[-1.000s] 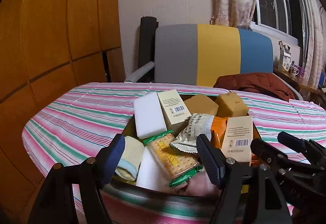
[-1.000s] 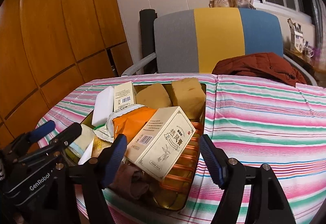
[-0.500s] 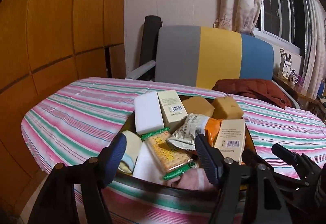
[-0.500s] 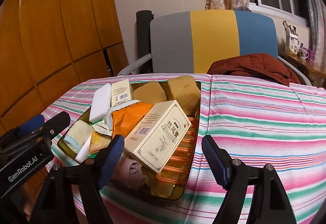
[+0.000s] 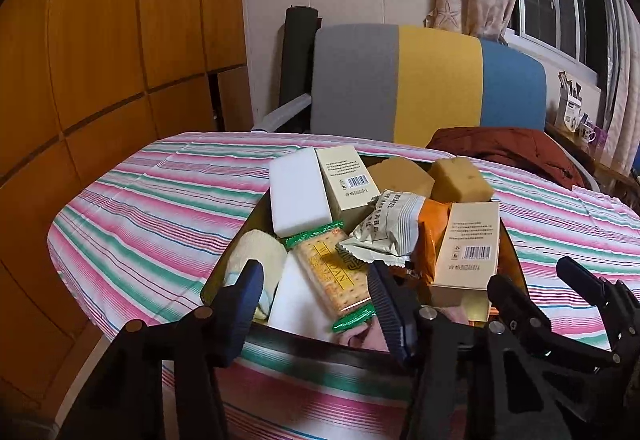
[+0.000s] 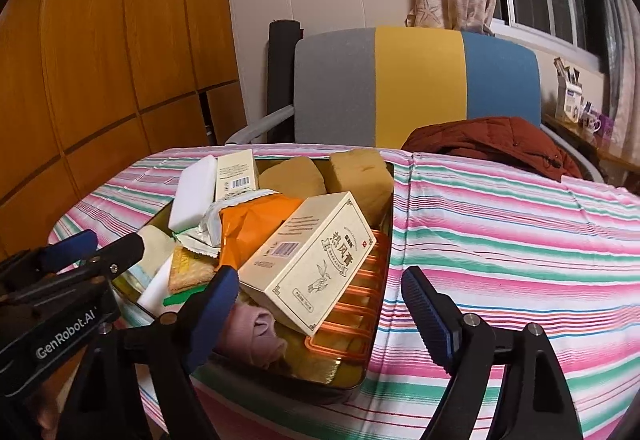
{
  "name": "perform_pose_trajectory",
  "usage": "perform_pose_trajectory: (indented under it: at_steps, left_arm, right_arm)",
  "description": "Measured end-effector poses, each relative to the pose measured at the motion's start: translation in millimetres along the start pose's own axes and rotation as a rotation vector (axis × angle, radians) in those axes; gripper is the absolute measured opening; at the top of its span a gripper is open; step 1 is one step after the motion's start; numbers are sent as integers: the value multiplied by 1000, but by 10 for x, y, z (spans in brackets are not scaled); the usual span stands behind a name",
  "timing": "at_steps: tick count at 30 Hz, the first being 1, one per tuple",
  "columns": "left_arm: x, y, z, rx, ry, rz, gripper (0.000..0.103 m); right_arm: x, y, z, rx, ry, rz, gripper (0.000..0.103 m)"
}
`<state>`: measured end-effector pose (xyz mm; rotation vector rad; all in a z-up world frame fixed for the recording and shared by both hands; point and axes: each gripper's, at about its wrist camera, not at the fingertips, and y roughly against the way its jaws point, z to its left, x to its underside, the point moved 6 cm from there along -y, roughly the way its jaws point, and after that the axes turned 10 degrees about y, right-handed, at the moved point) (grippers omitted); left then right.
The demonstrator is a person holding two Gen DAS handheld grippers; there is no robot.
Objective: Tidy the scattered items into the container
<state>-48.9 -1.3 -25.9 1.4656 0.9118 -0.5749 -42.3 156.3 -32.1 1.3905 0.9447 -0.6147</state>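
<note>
Sitting filled, container (image 6: 376, 352) before both hand-held grippers

Shallow dark metal tray (image 6: 372, 368) on striped-cloth table (image 6: 500, 240); cream cardboard box (image 6: 312, 260) in tray, tan sponge block (image 6: 362, 175) behind it, tricolour chair (image 6: 416, 83) behind table.

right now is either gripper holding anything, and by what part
Nothing is held. The left gripper and right gripper are both open, empty, near the container.
</note>
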Motion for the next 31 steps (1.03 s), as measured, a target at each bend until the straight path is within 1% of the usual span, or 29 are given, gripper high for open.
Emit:
perform_pose_trajectory:
  at_steps: [6,8,9,10,13,21,26,31]
  left_arm:
    - [18,-23,3,8,-3,13,55]
    - [18,-18,2,6,-9,7,55]
    - [16,-13,1,11,-8,7,53]
    - [12,-9,2,16,-7,7,51]
    - [4,-5,5,26,-5,10,50]
    - [-14,22,18,25,-1,-3,46]
    - [-23,45,31,30,2,-12,46]
    - [-10,34,40,48,12,9,46]
  right_arm:
    - [-20,18,30,44,46,-5,84]
    - [-25,22,34,53,54,-4,84]
    - [-27,22,33,57,57,-2,84]
    - [-27,22,35,59,58,-1,84]
    - [-31,34,36,59,61,-2,84]
    - [-43,55,54,61,65,-6,85]
    - [-59,68,70,64,71,-14,85]
    - [-69,84,67,72,73,-21,86]
